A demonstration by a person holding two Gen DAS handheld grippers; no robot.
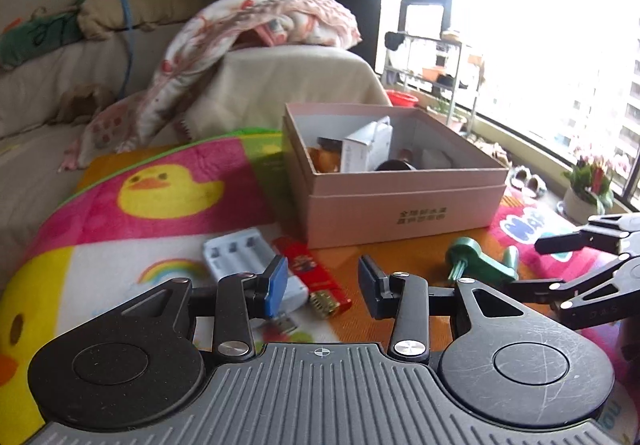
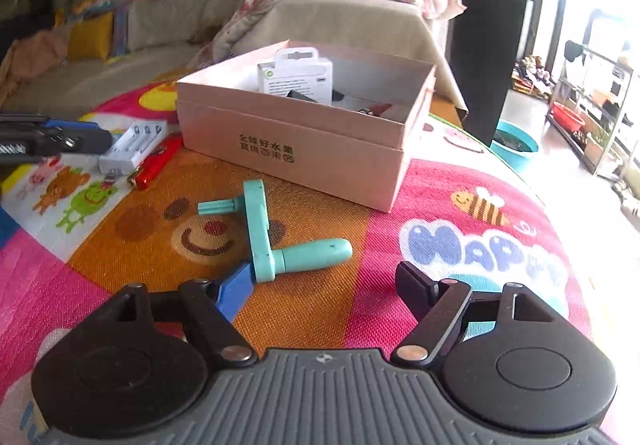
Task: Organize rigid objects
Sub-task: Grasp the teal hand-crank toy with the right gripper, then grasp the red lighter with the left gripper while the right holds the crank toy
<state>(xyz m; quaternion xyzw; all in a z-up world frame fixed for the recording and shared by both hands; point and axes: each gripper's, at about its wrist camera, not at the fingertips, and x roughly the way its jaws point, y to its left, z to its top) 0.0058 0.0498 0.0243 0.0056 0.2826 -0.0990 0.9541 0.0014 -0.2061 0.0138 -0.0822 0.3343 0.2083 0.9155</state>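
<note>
Several items, among them a white carton with a hang tab [image 2: 296, 75], are already lodged in the open pink cardboard box [image 2: 288, 149]. A teal plastic crank handle [image 2: 276, 241], a white battery charger [image 1: 244, 257] and a red lighter [image 1: 316, 277] are left on the cartoon play mat [image 2: 460, 245]. The left gripper [image 1: 322, 287] and the right gripper [image 2: 324, 287] are spread wide, and nothing is held; the task is judged partly done.

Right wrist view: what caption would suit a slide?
Open right tongs hover near a teal crank handle on the cartoon mat, before the pink box.
</note>
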